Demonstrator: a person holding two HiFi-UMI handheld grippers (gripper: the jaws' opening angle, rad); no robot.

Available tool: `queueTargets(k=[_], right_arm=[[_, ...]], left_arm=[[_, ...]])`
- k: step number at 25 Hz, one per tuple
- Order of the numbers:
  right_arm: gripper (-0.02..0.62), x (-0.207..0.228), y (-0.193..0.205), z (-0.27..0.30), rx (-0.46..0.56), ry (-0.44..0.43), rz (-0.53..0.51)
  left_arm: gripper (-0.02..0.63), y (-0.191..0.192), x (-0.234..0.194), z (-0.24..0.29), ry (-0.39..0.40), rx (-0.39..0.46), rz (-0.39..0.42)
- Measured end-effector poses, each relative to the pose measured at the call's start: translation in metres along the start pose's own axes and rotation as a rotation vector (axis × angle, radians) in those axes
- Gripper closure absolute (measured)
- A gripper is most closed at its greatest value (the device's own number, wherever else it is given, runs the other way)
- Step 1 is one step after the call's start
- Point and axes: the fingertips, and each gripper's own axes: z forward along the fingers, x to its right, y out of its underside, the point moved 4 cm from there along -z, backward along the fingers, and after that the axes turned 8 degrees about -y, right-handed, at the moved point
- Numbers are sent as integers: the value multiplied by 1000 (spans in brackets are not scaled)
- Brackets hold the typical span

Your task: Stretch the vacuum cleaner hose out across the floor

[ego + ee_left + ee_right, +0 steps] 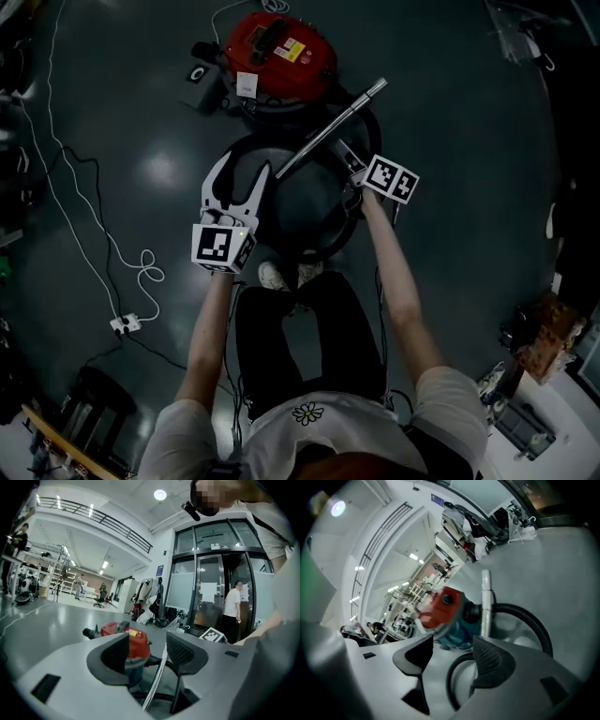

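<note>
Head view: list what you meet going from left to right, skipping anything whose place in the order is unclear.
White power strip → left tongs → right tongs. The red vacuum cleaner and metal wand overlap these, so they are left out.

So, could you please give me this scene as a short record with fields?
Vacuum cleaner: red, on the floor ahead
Hose: black, coiled in a loop, not yet stretched
Wand: metal, slanting across the loop
Left gripper: open, empty
Right gripper: open, empty, near the wand
</note>
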Motion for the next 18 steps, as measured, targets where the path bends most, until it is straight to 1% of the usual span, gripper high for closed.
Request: queueTargets(k=[2,4,7,9,10,11,13,15,18], right_arm=[[330,65,18,47,-8,63,23],[330,110,30,88,16,87,67],[330,142,37,132,72,74,123],[339,146,38,144,64,107,104],[405,144,38,144,41,134,79],[408,137,39,140,15,148,55],[410,108,40,121,-21,131,6],[410,62,35,96,-31,104,-65],[410,-29,12,55,3,64,-231]], left_arm=[[376,54,-14,19,20,-19,9],[376,98,-25,31,34,-43,18],[376,138,-38,35,27,-63,12],[376,146,-43,32,18,-72,17],[376,145,-45,28,14,-77,21],[376,139,-45,23,10,-84,25],[376,114,-43,8,2,-94,29],[376,74,-38,-8,-2,-93,33],[376,-5,-23,-34,5,-72,43]])
